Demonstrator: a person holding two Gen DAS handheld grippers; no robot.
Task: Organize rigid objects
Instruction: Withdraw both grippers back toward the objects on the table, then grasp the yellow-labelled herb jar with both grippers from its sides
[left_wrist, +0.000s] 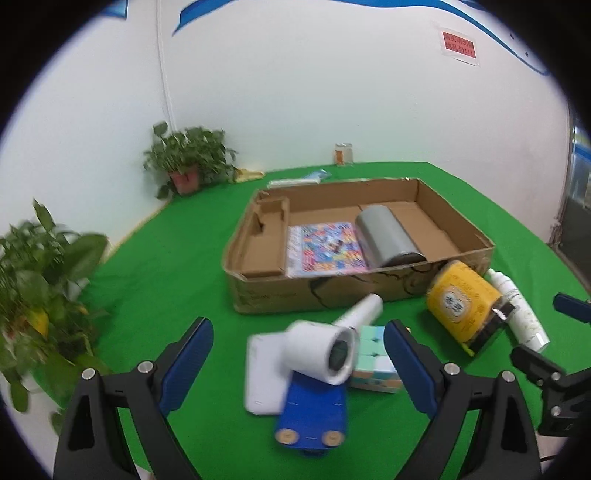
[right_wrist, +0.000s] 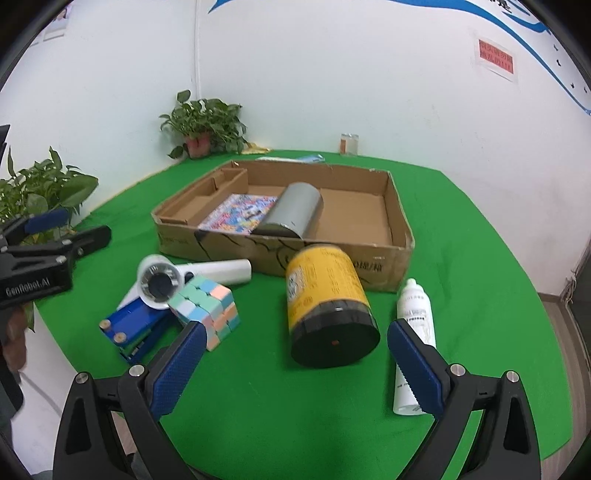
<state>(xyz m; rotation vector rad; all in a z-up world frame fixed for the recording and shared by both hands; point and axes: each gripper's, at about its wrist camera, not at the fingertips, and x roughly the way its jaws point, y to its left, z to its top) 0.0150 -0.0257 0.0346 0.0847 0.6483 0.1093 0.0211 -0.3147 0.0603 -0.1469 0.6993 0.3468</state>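
My left gripper is open, low over a cluster on the green cloth: a white hair dryer, a white flat power bank, a blue stapler-like tool and a pastel cube. Nothing is pressed between its pads. My right gripper also stands open, just short of a yellow can lying on its side with its black lid toward me. A white bottle lies beside the right finger. The cardboard box holds a grey cylinder and a colourful booklet.
Potted plants stand at the back left corner and at the table's left edge. A glass jar and flat packets sit behind the box. The right gripper's finger shows at the left view's right edge.
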